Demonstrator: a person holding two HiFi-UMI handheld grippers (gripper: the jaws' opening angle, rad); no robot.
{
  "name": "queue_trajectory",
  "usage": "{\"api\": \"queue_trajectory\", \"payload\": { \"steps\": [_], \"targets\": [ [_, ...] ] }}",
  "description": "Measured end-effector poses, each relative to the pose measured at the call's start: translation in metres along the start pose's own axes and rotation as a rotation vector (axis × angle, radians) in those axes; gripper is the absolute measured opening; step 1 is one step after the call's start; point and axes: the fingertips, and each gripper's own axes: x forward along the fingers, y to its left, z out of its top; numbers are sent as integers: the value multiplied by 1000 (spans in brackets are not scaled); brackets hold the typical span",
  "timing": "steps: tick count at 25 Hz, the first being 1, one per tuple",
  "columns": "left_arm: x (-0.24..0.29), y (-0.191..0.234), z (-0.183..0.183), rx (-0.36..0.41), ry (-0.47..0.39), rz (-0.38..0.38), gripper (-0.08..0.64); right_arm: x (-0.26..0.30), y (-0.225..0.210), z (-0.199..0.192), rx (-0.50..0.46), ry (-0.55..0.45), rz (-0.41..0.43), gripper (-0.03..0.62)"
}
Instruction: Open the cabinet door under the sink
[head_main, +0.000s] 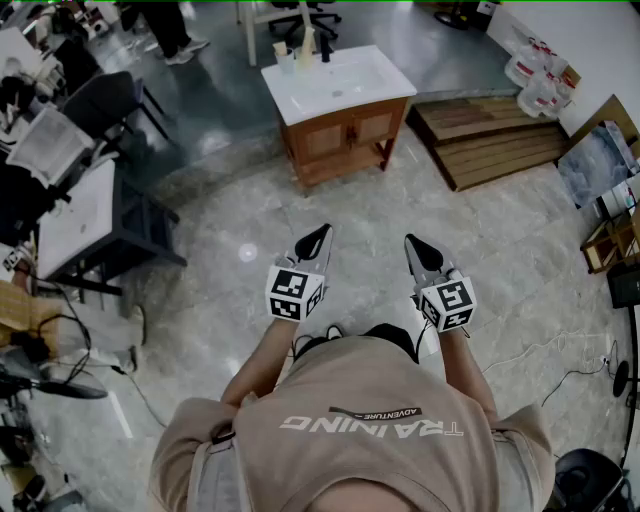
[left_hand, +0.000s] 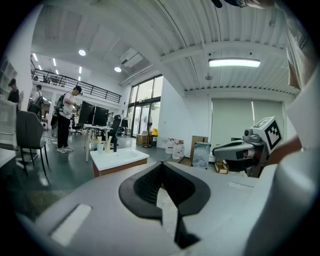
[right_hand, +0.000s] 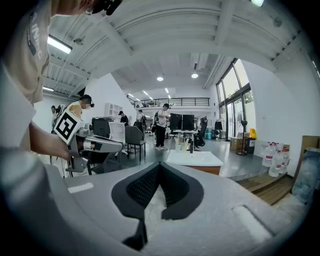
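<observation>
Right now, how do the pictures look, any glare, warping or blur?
Head view: even light, one glare spot on the floor, sink sharp. Left gripper view: fisheye bends straight lines, dark corners, lamp blown out. Right gripper view: same warp, windows bright, tongs slightly soft up close.

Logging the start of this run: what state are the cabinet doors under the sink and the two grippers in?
cabinet doors: both closed, no gripper near them.
left gripper: jaws shut, nothing between them.
right gripper: jaws shut, nothing between them.
</observation>
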Motion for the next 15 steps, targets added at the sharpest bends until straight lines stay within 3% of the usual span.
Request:
{"api": "queue_trajectory", "payload": {
  "steps": [8, 15],
  "targets": [
    [1, 3, -13, -13, 12, -14, 17, 0, 4, -5, 6, 2, -21, 0],
    [7, -4, -24, -27, 29, -30, 17, -17, -18, -16, 60, -7, -127, 2]
  ]
}}
